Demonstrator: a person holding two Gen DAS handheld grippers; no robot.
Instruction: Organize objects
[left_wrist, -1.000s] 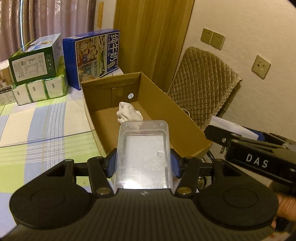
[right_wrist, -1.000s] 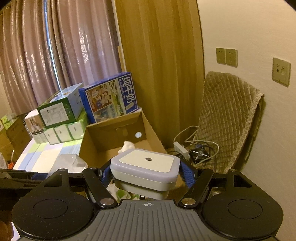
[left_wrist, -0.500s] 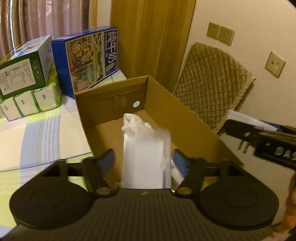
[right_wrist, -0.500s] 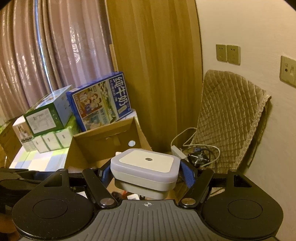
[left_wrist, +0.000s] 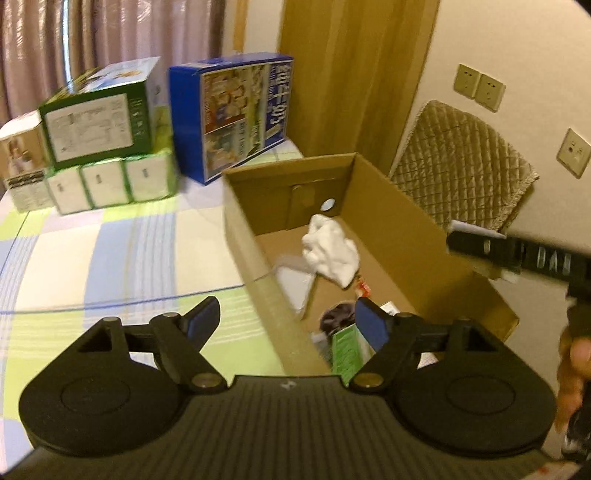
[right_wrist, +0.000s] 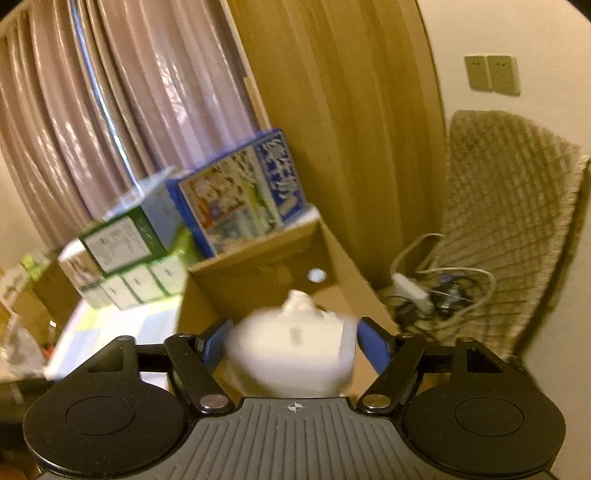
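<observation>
My left gripper (left_wrist: 288, 310) is open with nothing in it, above the near rim of the cardboard box (left_wrist: 399, 229). The clear plastic container (left_wrist: 295, 288) lies tilted inside the box, beside a crumpled white lump (left_wrist: 330, 254) and small packets (left_wrist: 347, 343). My right gripper (right_wrist: 295, 332) holds a white square device (right_wrist: 291, 358) above the box (right_wrist: 258, 266). The device is smeared while the fingers (right_wrist: 373, 347) stay sharp and at holding width. The right tool's black body (left_wrist: 524, 258) reaches over the box's right wall.
The box stands at the right edge of a checked tablecloth (left_wrist: 110, 258). Behind it are a blue carton (left_wrist: 236, 118), a green carton (left_wrist: 99, 122) and white packs (left_wrist: 110, 181). A quilted chair (left_wrist: 461, 158) and cables (right_wrist: 443, 291) are to the right.
My left gripper opened and the clear container fell into the box. The right gripper moved over the box, and its white device now looks smeared and slightly lower between the fingers.
</observation>
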